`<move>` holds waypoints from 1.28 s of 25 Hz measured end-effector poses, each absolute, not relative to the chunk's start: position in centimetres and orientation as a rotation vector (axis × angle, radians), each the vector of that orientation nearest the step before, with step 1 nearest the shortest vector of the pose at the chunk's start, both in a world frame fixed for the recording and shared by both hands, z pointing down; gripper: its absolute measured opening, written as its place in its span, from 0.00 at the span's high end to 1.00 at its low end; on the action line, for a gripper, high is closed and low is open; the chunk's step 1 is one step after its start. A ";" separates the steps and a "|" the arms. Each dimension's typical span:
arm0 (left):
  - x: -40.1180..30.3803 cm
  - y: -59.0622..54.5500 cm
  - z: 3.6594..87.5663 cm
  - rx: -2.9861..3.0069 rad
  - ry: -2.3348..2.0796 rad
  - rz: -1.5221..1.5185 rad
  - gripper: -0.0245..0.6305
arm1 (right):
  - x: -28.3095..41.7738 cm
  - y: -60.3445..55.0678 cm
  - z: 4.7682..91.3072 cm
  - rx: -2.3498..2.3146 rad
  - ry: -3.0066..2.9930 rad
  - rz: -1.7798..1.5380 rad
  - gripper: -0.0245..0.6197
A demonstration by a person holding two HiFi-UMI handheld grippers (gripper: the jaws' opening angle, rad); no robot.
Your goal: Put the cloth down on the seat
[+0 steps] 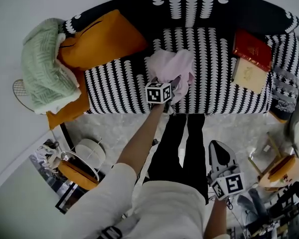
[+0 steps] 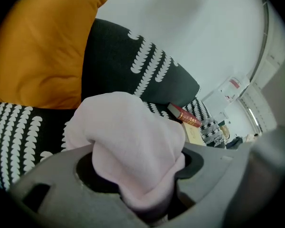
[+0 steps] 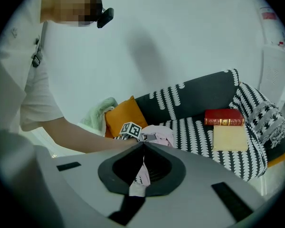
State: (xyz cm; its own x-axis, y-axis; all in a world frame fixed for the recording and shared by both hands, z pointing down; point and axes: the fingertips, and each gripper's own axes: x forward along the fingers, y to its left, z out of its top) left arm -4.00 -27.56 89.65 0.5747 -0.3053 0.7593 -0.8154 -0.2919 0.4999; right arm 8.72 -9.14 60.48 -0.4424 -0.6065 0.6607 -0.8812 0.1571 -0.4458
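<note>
A pale pink cloth (image 1: 170, 64) is bunched over the middle of the black-and-white patterned sofa seat (image 1: 119, 88), near its front edge. My left gripper (image 1: 175, 85) reaches over that edge with its marker cube towards me. In the left gripper view the cloth (image 2: 128, 141) bulges up between the grey jaws and narrows where they pinch it, so the left gripper (image 2: 138, 177) is shut on the cloth. Whether the cloth's weight rests on the seat I cannot tell. My right gripper (image 1: 217, 145) hangs low beside the person's leg, away from the sofa; its jaws (image 3: 143, 145) meet with nothing held.
An orange cushion (image 1: 102, 39) and a green blanket (image 1: 42, 66) fill the sofa's left end. A red book (image 1: 252, 49) and a cream book (image 1: 249, 74) lie on the seat's right, by a patterned cushion (image 1: 285, 81). A white fan (image 1: 88, 153) and clutter stand on the floor.
</note>
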 end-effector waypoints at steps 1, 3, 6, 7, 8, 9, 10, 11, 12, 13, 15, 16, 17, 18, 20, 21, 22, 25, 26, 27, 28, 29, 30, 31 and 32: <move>-4.0 -27.6 90.2 1.847 -0.909 0.684 0.53 | 8.7 -9.0 60.6 1.429 -2.109 1.178 0.95; -4.0 -27.6 91.1 1.833 -0.908 0.703 0.52 | 8.6 -8.7 60.7 1.431 -2.100 1.186 0.95; -4.0 -27.6 91.9 1.820 -0.910 0.716 0.51 | 8.4 -8.3 60.8 1.435 -2.092 1.194 0.95; -4.1 -27.7 92.2 1.815 -0.914 0.725 0.50 | 8.3 -8.2 60.9 1.437 -2.090 1.196 0.95; -4.2 -27.7 92.5 1.806 -0.918 0.738 0.49 | 8.3 -8.1 60.9 1.438 -2.088 1.198 0.95; -4.3 -27.6 92.9 1.796 -0.923 0.754 0.47 | 8.2 -8.0 61.0 1.441 -2.087 1.200 0.95; -4.4 -27.6 93.3 1.788 -0.926 0.767 0.46 | 8.2 -8.0 61.1 1.444 -2.086 1.201 0.95; -4.5 -27.5 93.7 1.781 -0.927 0.778 0.45 | 8.1 -7.9 61.1 1.446 -2.084 1.203 0.95; -4.6 -27.4 94.1 1.776 -0.927 0.787 0.44 | 8.0 -7.8 61.1 1.447 -2.083 1.204 0.95; -4.7 -27.4 94.3 1.772 -0.927 0.797 0.43 | 7.9 -7.7 61.1 1.447 -2.083 1.206 0.95; -4.9 -27.4 94.6 1.764 -0.933 0.817 0.38 | 7.7 -7.6 61.2 1.446 -2.082 1.210 0.95; -5.0 -27.3 94.6 1.758 -0.936 0.824 0.36 | 7.7 -7.5 61.3 1.447 -2.081 1.213 0.95; -5.1 -27.3 94.6 1.753 -0.937 0.825 0.35 | 7.6 -7.4 61.4 1.448 -2.080 1.216 0.95; -5.1 -27.3 94.7 1.748 -0.934 0.822 0.33 | 7.6 -7.3 61.4 1.448 -2.078 1.220 0.95; -5.0 -27.1 94.7 1.740 -0.928 0.823 0.30 | 7.5 -7.2 61.5 1.447 -2.079 1.228 0.95; -5.0 -27.0 94.7 1.739 -0.928 0.828 0.27 | 7.5 -7.1 61.5 1.445 -2.080 1.231 0.95; -5.1 -26.9 94.5 1.742 -0.930 0.834 0.26 | 7.5 -7.1 61.4 1.444 -2.083 1.232 0.95; -5.4 -26.9 94.0 1.750 -0.944 0.841 0.22 | 7.2 -7.3 61.2 1.442 -2.094 1.223 0.95; -5.5 -26.9 93.9 1.751 -0.945 0.842 0.21 | 7.1 -7.3 61.0 1.442 -2.096 1.219 0.95; -5.7 -26.8 93.6 1.752 -0.944 0.843 0.20 | 7.0 -7.3 60.9 1.442 -2.098 1.215 0.95; -5.8 -26.7 93.3 1.754 -0.942 0.845 0.20 | 7.0 -7.3 60.7 1.442 -2.099 1.210 0.95; -5.9 -26.6 92.8 1.759 -0.941 0.847 0.20 | 6.9 -7.3 60.4 1.442 -2.102 1.203 0.95; -6.0 -26.5 92.3 1.766 -0.940 0.850 0.20 | 6.8 -7.4 60.0 1.441 -2.107 1.195 0.95; -6.2 -26.3 91.7 1.775 -0.939 0.853 0.20 | 6.7 -7.4 59.6 1.442 -2.113 1.186 0.95; -6.3 -26.2 91.1 1.781 -0.939 0.852 0.20 | 6.6 -7.5 59.1 1.444 -2.120 1.176 0.95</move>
State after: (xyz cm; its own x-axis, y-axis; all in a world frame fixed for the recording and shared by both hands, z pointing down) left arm -6.34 -26.21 91.14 0.4695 -0.2332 0.8516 -0.8700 -0.2865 0.4012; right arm 6.56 -7.52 59.14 -0.4386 -0.6183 0.6522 -0.8805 0.1507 -0.4494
